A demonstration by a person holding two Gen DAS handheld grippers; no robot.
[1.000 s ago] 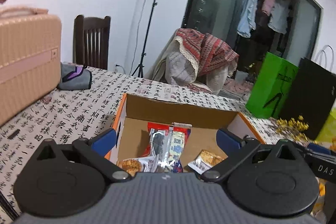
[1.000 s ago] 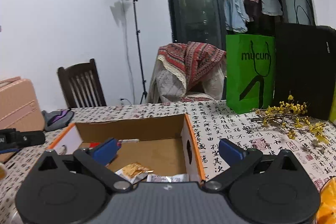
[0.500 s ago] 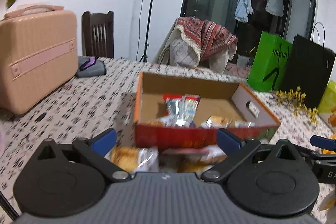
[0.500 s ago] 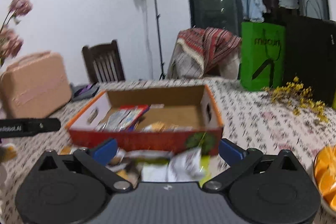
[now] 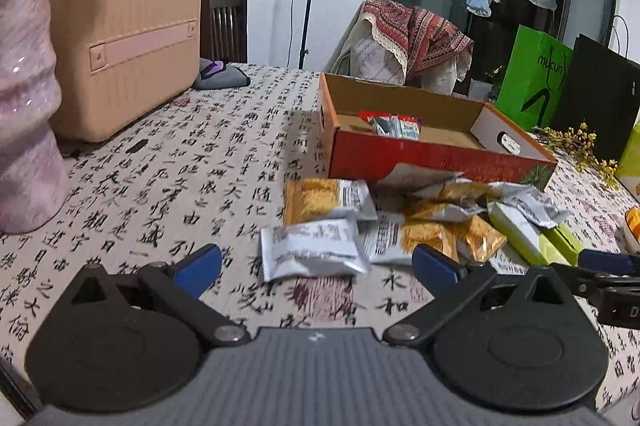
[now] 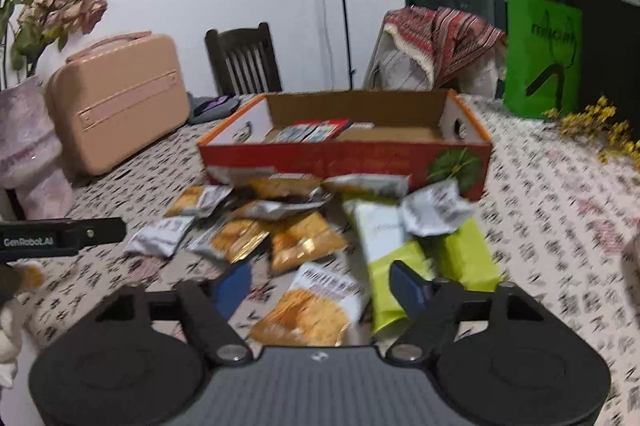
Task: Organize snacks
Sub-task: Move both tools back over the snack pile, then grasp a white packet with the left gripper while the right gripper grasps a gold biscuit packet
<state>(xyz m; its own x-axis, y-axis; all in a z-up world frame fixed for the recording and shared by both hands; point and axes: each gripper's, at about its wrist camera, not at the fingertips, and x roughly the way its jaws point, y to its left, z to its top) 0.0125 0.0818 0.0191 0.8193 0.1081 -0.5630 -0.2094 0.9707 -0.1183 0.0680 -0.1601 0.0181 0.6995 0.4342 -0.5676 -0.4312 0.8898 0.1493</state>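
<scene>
A red cardboard box (image 5: 432,156) (image 6: 344,158) stands on the table with a few snack packets inside at its back left. In front of it lies a heap of loose snacks: orange-and-silver packets (image 5: 324,200) (image 6: 304,242), a silver packet (image 5: 312,252), and lime-green packs (image 5: 532,238) (image 6: 384,250). My left gripper (image 5: 316,272) is open and empty, just before the silver packet. My right gripper (image 6: 320,286) is open, its jaws to either side of an orange packet (image 6: 312,310) lying on the table.
A pink case (image 5: 124,42) and a lilac vase (image 5: 24,98) stand at the left. A grey pouch (image 5: 220,76) lies behind. A green bag (image 5: 534,78), a black bag (image 5: 596,98) and yellow flowers (image 5: 580,146) are at the right. The cloth (image 5: 192,186) carries black script.
Both grippers have pulled back and down from over the box to the loose snacks in front of it. Both stay open.
</scene>
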